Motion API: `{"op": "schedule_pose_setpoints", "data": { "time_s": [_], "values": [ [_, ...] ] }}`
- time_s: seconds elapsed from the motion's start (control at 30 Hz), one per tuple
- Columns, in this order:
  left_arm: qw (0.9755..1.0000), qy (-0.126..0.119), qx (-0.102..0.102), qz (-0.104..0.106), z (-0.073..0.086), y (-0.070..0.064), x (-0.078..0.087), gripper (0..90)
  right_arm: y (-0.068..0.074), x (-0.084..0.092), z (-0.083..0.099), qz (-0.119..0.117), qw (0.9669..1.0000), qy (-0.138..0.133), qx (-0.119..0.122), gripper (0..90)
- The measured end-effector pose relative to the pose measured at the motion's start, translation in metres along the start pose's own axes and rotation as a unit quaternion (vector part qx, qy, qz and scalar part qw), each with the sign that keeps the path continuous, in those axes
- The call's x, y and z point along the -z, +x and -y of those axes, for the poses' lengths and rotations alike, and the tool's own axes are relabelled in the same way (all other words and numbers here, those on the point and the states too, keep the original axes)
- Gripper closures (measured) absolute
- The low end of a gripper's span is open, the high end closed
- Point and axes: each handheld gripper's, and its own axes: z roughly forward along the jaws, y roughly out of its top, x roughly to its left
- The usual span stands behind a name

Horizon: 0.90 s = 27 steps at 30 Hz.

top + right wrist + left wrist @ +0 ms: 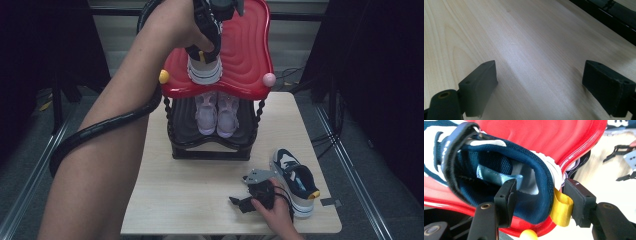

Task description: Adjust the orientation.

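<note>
While the left hand-held gripper (537, 200) straddles the navy shoe's (499, 170) heel on the red shelf top (250, 45), upper centre, jaws parted and not pressing, a snagged yellow loop (561, 207) might drag it off.

— How many shoes are showing?
— Two navy sneakers: one sneaker on the red top (204, 67), one on the tabletop (297, 181). Two pink shoes (217, 113) are sitting on the one rack (210, 150).

A pale wooden table (200, 200) stands on grey floor (30, 165) between dark curtains (380, 60).
</note>
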Motion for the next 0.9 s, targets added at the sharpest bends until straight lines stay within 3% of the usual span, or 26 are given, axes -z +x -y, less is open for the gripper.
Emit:
{"op": "schedule_pose_setpoints", "data": {
  "time_s": [0.27,0.43,0.53,0.9],
  "values": [
    [1.0,-0.003,0.008,-0.004,0.01,0.001,0.01,43.2,0.0,0.0,0.0,0.0,1.0,0.0,0.0,11.6],
    [0.9995,-0.007,0.03,-0.005,0.018,0.002,0.018,41.2,0.0,0.0,0.0,0.0,1.0,0.0,0.0,11.6],
    [0.9994,-0.004,0.033,-0.004,0.024,0.003,0.021,39.9,0.0,0.0,0.0,0.0,1.0,0.0,0.0,11.7],
    [0.9988,-0.005,0.048,0.002,0.04,0.004,0.019,38.0,0.0,0.0,0.0,0.0,1.0,0.0,0.0,11.6]
  ]
}}
